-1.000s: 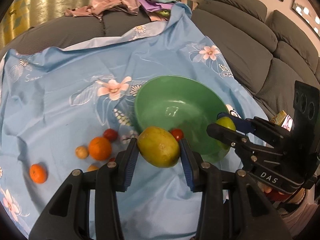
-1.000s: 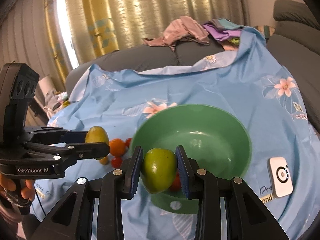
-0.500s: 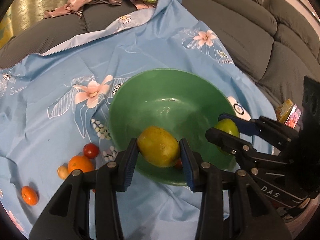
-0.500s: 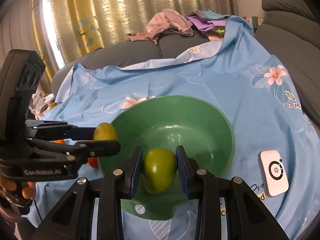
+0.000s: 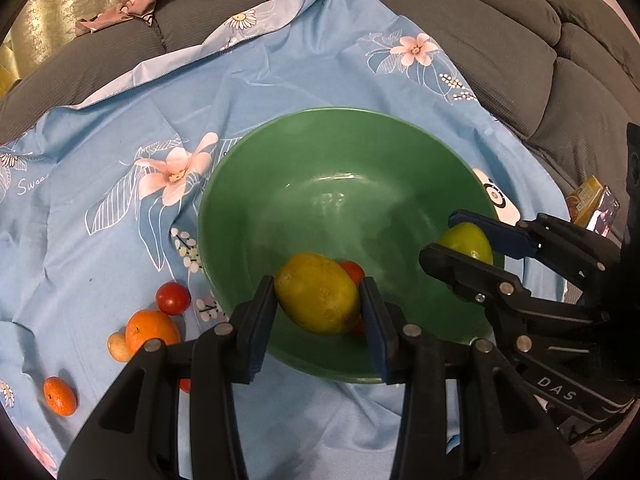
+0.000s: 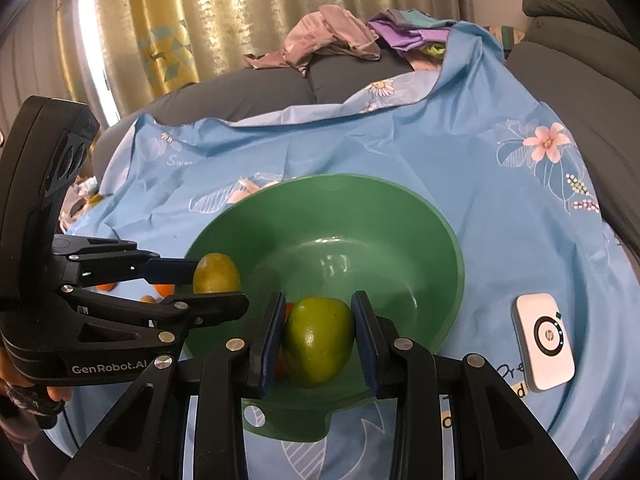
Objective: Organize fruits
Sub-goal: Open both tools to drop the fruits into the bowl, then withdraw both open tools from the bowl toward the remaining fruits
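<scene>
Two grippers: both over the green bowl (image 5: 280,168).
Left gripper (image 5: 318,304): clamps yellow fruit (image 5: 316,292).
Right gripper (image 6: 318,334): clamps green fruit (image 6: 320,340).
Red fruit (image 5: 352,270): apparently inside the bowl.

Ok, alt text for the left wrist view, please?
Left claw grips a yellow-green fruit over the green bowl on a blue floral cloth. Right claw holds a green fruit over the bowl's rim.
</scene>
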The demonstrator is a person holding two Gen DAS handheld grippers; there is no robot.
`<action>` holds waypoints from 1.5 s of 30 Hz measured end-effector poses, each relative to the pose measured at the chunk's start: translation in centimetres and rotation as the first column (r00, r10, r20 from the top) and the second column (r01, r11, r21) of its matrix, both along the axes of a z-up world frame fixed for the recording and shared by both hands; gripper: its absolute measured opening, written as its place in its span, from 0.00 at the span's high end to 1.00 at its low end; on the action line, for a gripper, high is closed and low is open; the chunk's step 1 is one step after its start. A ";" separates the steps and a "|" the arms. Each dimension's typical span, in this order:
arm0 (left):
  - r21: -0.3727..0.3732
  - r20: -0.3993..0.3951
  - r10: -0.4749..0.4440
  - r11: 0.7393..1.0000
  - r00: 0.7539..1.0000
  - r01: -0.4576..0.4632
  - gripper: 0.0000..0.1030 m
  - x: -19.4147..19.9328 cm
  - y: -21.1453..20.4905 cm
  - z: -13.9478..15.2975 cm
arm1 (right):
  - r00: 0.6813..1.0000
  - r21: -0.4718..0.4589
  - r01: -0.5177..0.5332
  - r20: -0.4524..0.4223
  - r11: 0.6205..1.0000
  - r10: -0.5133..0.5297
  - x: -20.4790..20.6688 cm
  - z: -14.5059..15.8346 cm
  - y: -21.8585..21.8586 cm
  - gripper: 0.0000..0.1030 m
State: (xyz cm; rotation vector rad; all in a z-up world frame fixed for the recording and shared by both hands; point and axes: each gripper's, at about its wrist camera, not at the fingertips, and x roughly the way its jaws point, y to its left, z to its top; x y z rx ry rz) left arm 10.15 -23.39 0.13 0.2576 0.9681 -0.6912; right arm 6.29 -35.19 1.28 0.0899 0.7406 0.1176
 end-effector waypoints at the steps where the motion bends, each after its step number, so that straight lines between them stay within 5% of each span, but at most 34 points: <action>1: 0.000 -0.001 0.001 1.000 1.000 -0.001 0.59 0.0 0.0 0.0 | 1.000 -0.001 0.002 -0.001 1.000 -0.002 0.0 0.0 0.0 0.65; 21: -0.023 0.035 0.066 0.998 0.997 -0.065 0.19 -1.6 2.3 1.9 | 0.999 -0.010 0.033 0.015 0.999 -0.033 -1.3 1.1 0.1 0.65; 45: -0.063 0.002 0.304 0.951 0.953 -0.303 0.17 -5.8 13.7 1.3 | 0.993 -0.042 -0.114 0.028 0.993 0.115 -3.4 2.9 6.3 0.65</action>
